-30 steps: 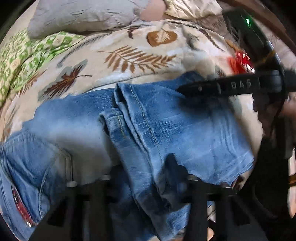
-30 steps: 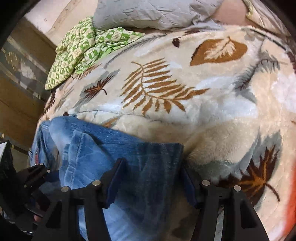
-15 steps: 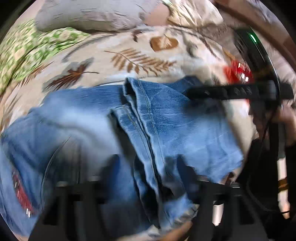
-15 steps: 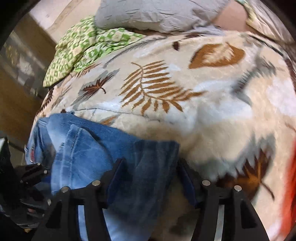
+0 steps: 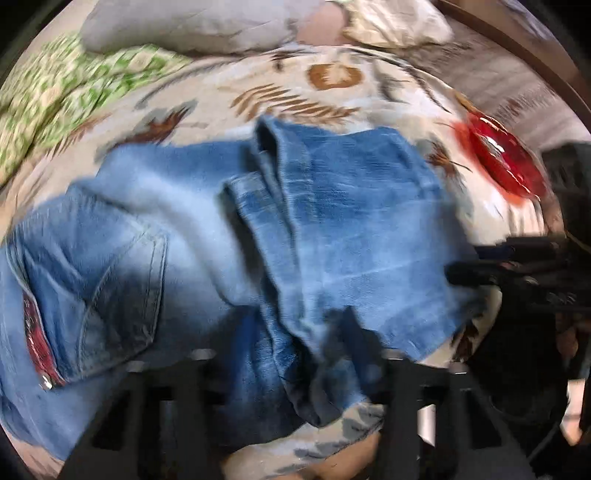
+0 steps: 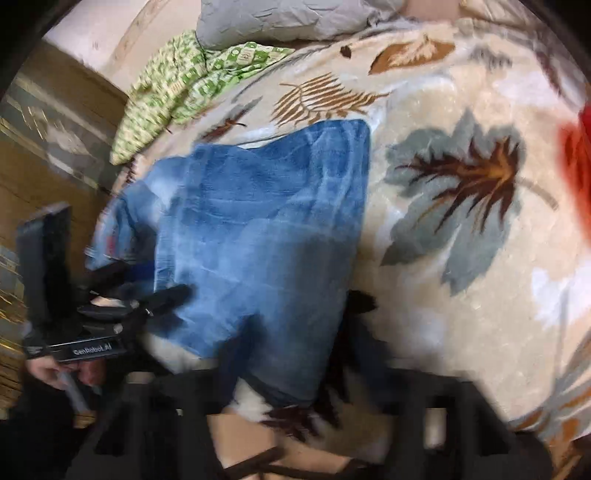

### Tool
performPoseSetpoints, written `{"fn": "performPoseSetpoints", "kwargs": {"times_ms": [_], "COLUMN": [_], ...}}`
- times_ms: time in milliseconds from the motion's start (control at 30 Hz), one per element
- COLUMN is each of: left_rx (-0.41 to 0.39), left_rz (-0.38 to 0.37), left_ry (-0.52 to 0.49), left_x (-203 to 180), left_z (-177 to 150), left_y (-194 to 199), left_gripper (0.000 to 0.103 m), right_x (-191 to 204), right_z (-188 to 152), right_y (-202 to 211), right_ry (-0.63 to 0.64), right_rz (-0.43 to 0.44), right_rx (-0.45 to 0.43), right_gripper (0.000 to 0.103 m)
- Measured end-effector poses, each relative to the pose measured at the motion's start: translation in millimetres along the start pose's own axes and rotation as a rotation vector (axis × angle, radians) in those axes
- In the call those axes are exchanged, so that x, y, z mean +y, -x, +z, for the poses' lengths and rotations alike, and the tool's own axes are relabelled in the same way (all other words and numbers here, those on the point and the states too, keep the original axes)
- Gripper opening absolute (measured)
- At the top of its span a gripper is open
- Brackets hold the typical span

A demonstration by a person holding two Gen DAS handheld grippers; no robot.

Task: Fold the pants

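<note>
Denim pants [image 5: 258, 236] lie folded, long axis left-right (waistband leftward).

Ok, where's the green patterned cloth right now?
The green cloth lies at the far left of the blanket, just below the grey pillow and beyond the jeans.

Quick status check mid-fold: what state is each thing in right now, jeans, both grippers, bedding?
jeans: partly folded, leg end doubled over the seat, lying on the blanket
left gripper: jaws apart, straddling the jeans' near edge; grip unclear from blur
right gripper: jaws apart over the leg end
leaf-print blanket: spread flat under the jeans
grey pillow: lying at the far end
green patterned cloth: crumpled beside the pillow
</note>
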State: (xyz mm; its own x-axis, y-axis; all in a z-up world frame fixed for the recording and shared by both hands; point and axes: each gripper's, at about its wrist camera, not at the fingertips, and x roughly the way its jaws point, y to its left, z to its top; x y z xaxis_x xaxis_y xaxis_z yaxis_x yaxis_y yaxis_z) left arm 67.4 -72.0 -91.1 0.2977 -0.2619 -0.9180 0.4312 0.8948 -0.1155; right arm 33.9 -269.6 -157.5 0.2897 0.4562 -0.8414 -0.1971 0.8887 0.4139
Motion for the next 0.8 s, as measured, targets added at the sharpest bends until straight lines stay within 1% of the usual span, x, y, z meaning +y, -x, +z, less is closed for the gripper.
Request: {"fn": "performPoseSetpoints", "kwargs": {"times_ms": [33,67,100,133,200,267,333,367,400,433,467,500,533,567,600,700,800], "left_rx": [-0.001,-0.001,0.014,0.024,0.011,0.012,0.008,0.000,-0.004,-0.009,-0.020,-0.049,-0.084,-0.133,-0.156,-0.147,-0.151], "left_rz": [0.012,-0.002,0.016,-0.005,-0.026,0.000,0.022,0.019,0.004,-0.008,-0.002,0.012,0.028,0.051,0.071,0.103,0.152], "left_ry": [-0.007,-0.008,-0.006,0.007,0.024,-0.002,-0.027,-0.025,-0.008,0.020,0.038,0.057,0.074,0.095,0.110,0.149,0.163], "left_x": [1.7,6.2,11.7,18.0,21.2,16.7,12.2,12.2,13.4,16.3,19.8,23.5,26.3,32.5,39.3,62.4,82.1], "left_z": [-0.2,-0.8,-2.7,-6.0,-6.1,-6.1,-6.0,-5.7,-5.6,-5.5,-6.0,-6.6,-8.4,-10.2,-11.5,-16.4,-26.2], "left_y": [3.9,5.1,0.8,-5.4,-6.3,-6.1,-6.6,-4.7,-1.3,4.9,12.2,23.5,35.5,50.1,62.1,83.2,100.2], "left_gripper": [0.012,0.010,0.008,0.008,0.008,0.008,0.011,0.011,0.014,0.027,0.040,0.076,0.099,0.101,0.101,0.101,0.101], "right_x": [2.8,4.0,5.5,4.4,6.1,5.3,5.1,4.7,3.9,5.2,5.2,5.1,6.4,9.4,14.3,33.9,58.7], "right_z": [-1.6,-2.6,-4.0,-4.8,-6.2,-6.1,-5.6,-5.2,-4.7,-2.7,-2.0,-1.5,0.0,1.7,4.5,15.4,22.4], "right_y": [-1.2,-1.5,-2.0,-2.6,-5.1,-3.5,-4.0,-3.3,-0.8,0.2,3.6,7.6,15.4,24.1,34.7,51.0,50.8], "right_ry": [0.019,0.028,0.044,0.049,0.060,0.064,0.073,0.073,0.071,0.068,0.060,0.056,0.054,0.056,0.070,0.128,0.213], "right_rz": [-0.015,-0.028,-0.038,-0.043,-0.049,-0.054,-0.059,-0.057,-0.051,-0.043,-0.044,-0.053,-0.068,-0.075,-0.068,-0.047,-0.078], "right_rx": [0.001,0.002,0.000,-0.002,-0.004,-0.008,-0.010,-0.010,-0.011,-0.012,-0.011,-0.010,-0.027,-0.059,-0.095,-0.135,-0.146], "right_gripper": [0.031,0.030,0.031,0.031,0.030,0.029,0.029,0.029,0.032,0.034,0.038,0.055,0.073,0.075,0.075,0.076,0.076]}}
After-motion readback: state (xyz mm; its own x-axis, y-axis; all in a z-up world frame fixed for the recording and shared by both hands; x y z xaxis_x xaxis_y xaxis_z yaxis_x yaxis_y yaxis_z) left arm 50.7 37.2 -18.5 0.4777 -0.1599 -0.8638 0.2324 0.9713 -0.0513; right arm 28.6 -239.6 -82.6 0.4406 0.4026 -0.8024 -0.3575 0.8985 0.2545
